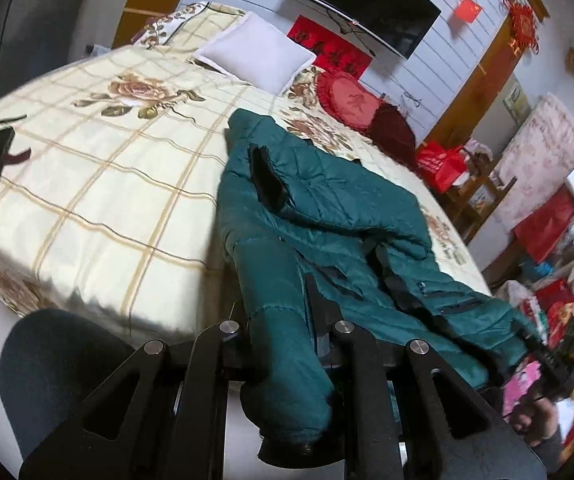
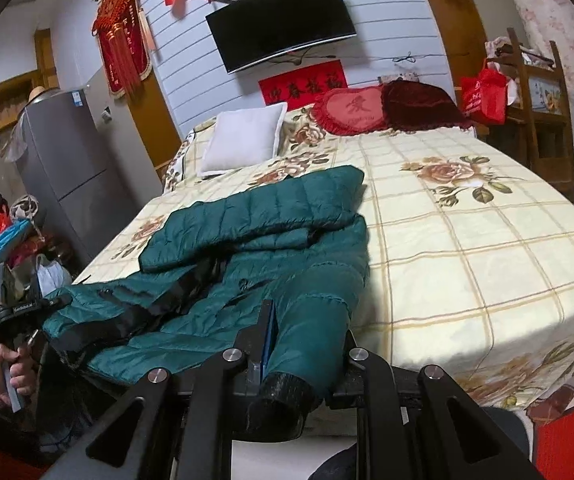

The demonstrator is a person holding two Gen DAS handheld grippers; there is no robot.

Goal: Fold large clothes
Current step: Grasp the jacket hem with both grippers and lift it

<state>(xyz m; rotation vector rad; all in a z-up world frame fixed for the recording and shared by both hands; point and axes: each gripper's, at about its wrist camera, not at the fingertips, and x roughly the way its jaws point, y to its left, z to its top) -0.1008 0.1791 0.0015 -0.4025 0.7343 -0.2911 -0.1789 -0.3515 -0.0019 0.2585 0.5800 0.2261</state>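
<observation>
1. My left gripper (image 1: 287, 320) has its jaws closed on one sleeve of the teal puffer jacket (image 1: 327, 216); the dark knit cuff (image 1: 287, 450) hangs below the jaws, towards the camera.
2. My right gripper (image 2: 307, 332) has its jaws closed on the other sleeve; its dark cuff (image 2: 283, 404) likewise droops past the jaws.
3. In the right wrist view I also see the left gripper (image 2: 61, 301) at the far left, clamped on the jacket's edge, with the person's hand (image 2: 9, 372) on its handle.
4. In the left wrist view the right gripper (image 1: 543, 354) appears at the right edge, partly blurred, with a hand (image 1: 535, 420) below it.
5. Jacket position: the body lies rumpled on the bed (image 1: 107, 200), near its foot edge, with the hood end (image 2: 319, 188) pointing towards the pillows. The sleeve ends are raised off the bedspread in the jaws.
6. The bedspread is cream with a tan grid and rose print.
7. At the head of the bed: a white pillow (image 2: 243, 140), a red heart-shaped cushion (image 2: 351, 114) and a dark red cushion (image 2: 419, 106), all well apart from the jacket.
8. A television (image 2: 283, 24) is mounted on the wall above the bed head.
</observation>
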